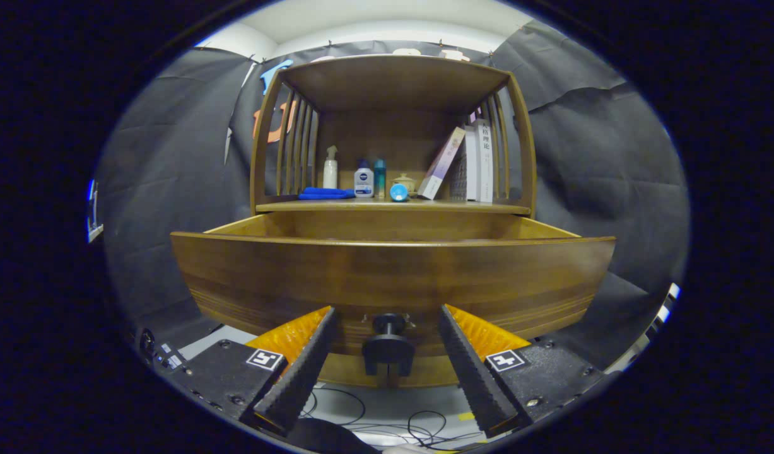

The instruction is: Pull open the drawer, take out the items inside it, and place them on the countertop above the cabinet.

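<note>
The wooden drawer [393, 277] stands pulled out of the cabinet, its front panel close ahead of me. The front hides the drawer's inside; just the top of its inner walls shows. A black knob [388, 343] sits low on the panel, between my two fingers and touching neither. My gripper [387, 312] is open, its black ribbed fingers [301, 372] spread wide on either side of the knob. Beyond the drawer lies the countertop [487, 207], which carries a blue cloth [325, 193], a white spray bottle [330, 167], a white bottle [363, 180], a teal tube [380, 178] and a blue round item [398, 192].
A small tan pot [404, 183] and leaning books [478, 161] also stand on the countertop, under a slatted wooden shelf frame [393, 79]. Cables [393, 422] lie on the pale floor below the drawer. Black cloth walls close in on both sides.
</note>
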Demonstrator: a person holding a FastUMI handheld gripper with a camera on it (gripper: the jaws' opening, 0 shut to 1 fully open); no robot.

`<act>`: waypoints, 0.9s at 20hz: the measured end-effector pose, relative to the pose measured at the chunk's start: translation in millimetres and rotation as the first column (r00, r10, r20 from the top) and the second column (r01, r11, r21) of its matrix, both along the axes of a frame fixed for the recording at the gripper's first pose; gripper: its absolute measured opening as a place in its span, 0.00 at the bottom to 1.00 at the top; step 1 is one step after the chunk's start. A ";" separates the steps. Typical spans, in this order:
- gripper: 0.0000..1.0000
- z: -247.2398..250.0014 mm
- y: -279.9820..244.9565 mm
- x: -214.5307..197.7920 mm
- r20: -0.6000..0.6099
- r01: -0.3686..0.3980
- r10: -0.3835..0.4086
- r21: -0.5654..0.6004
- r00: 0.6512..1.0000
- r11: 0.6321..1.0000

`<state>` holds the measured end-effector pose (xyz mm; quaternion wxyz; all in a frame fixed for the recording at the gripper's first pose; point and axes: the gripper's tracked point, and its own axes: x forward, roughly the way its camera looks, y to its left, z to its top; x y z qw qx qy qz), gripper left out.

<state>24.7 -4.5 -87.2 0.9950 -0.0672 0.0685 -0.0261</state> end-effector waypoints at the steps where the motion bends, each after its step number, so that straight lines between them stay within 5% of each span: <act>1: 1.00 -1.8 -2.0 4.0 -0.002 0.003 -0.003 -0.007 1.000 1.000; 6: 1.00 -3.6 -3.4 4.8 0.026 0.048 -0.047 -0.024 0.999 0.999; 18: 0.99 -2.6 -3.5 23.1 0.042 0.015 -0.015 0.014 0.999 1.000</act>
